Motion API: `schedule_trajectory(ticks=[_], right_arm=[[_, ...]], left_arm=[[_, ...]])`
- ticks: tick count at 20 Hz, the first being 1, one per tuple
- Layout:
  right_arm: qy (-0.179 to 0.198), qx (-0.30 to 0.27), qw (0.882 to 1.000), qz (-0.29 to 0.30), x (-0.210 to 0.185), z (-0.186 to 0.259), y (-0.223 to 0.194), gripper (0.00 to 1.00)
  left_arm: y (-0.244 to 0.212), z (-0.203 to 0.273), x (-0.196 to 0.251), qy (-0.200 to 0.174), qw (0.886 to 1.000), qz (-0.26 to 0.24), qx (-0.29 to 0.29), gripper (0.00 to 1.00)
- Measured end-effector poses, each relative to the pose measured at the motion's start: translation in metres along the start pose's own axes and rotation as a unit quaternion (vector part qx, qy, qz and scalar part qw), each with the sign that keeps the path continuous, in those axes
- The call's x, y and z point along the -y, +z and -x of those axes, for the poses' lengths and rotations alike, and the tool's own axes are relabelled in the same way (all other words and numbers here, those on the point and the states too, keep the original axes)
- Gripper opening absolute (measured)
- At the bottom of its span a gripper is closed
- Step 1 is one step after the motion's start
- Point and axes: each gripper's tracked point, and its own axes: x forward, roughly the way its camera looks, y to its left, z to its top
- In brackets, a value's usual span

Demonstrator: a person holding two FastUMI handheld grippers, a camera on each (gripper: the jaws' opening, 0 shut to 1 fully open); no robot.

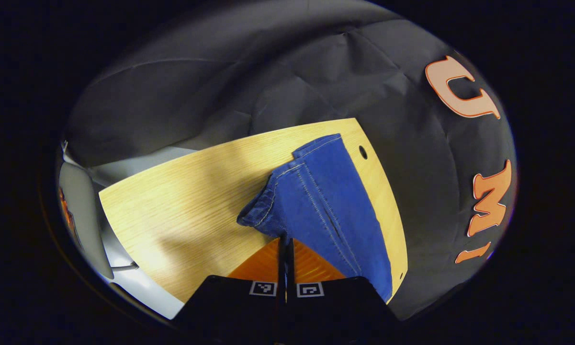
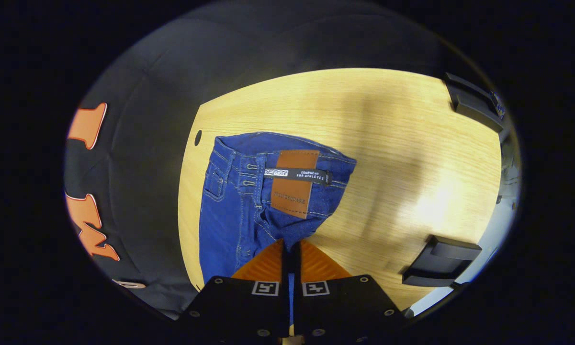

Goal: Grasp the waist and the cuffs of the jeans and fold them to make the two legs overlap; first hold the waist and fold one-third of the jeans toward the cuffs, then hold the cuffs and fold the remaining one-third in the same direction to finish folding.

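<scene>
Your left gripper [image 1: 285,239] clamps the cuff end of the blue jeans [image 1: 323,201], its two fingers pressed together on the denim with only a thin dark slit between them. The cuffs [image 1: 261,211] bunch just beyond the fingertips, hems rolled and stitched in pale thread, while the legs stretch away along the right side of the pale wooden table [image 1: 182,201]. The tabletop is light, fine-grained and smooth, with a small round hole [image 1: 363,152] near its far right corner.

Your right gripper [image 2: 291,245] is closed on the waist end of the jeans [image 2: 230,215]; a sliver of blue cloth shows in the narrow gap between its fingers. The right gripper view gives you the waistband [image 2: 287,148] lying on the table [image 2: 402,158], its rectangular brown leather patch [image 2: 294,184] crossed by a black strip, with belt loops and a pocket edge to the left. The left gripper view gives you the long double-stitched leg seam [image 1: 325,211]. Two dark, blocky fittings [image 2: 440,261] sit at the table's right edge.
</scene>
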Motion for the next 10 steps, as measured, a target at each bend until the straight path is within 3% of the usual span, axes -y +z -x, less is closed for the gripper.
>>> schedule_trajectory(ticks=[5, 10], right_arm=[[0.025, 0.017, 0.999, 0.017, -0.063, 0.009, 0.009, 0.04], [0.038, 0.034, 0.998, 0.023, -0.117, 0.007, 0.013, 0.04]], left_arm=[[0.027, 0.003, 0.052, -0.033, 0.999, -0.022, -0.01, 0.0], [0.051, -0.022, 0.086, -0.048, 0.997, -0.05, -0.032, 0.0]])
